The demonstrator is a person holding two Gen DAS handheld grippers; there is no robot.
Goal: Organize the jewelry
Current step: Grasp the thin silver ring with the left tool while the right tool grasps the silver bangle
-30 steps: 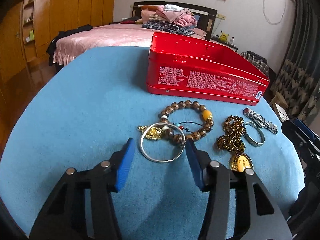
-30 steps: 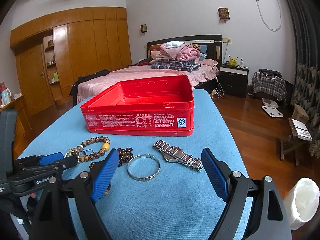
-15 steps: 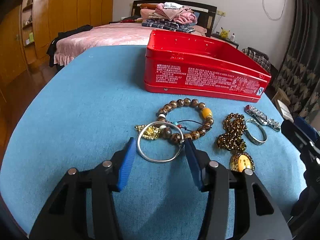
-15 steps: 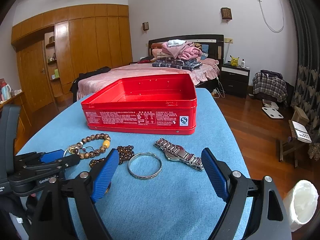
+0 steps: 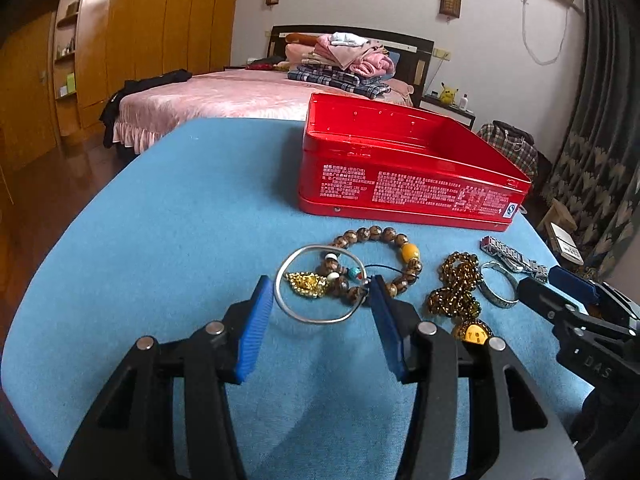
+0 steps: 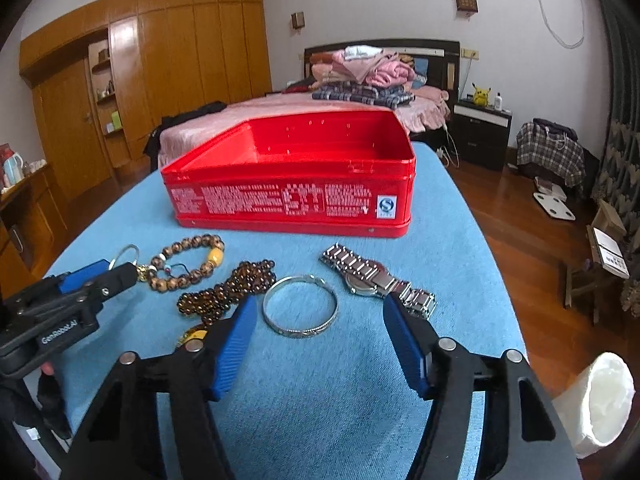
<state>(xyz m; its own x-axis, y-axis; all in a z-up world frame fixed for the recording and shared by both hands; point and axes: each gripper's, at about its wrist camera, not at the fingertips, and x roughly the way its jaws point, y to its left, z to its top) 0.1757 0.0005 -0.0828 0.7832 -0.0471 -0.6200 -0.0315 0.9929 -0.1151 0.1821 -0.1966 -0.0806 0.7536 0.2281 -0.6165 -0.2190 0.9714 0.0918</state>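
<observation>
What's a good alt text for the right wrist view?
The right gripper, jaws closing, straddles an engraved silver bangle on a blue tablecloth, without touching it. A steel watch lies right; an open red tin behind.

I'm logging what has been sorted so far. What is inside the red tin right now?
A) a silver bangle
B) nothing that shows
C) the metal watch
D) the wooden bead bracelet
B: the red tin shows only bare red floor, while the watch, both bangles and the bead bracelet lie on the blue tabletop.
</observation>
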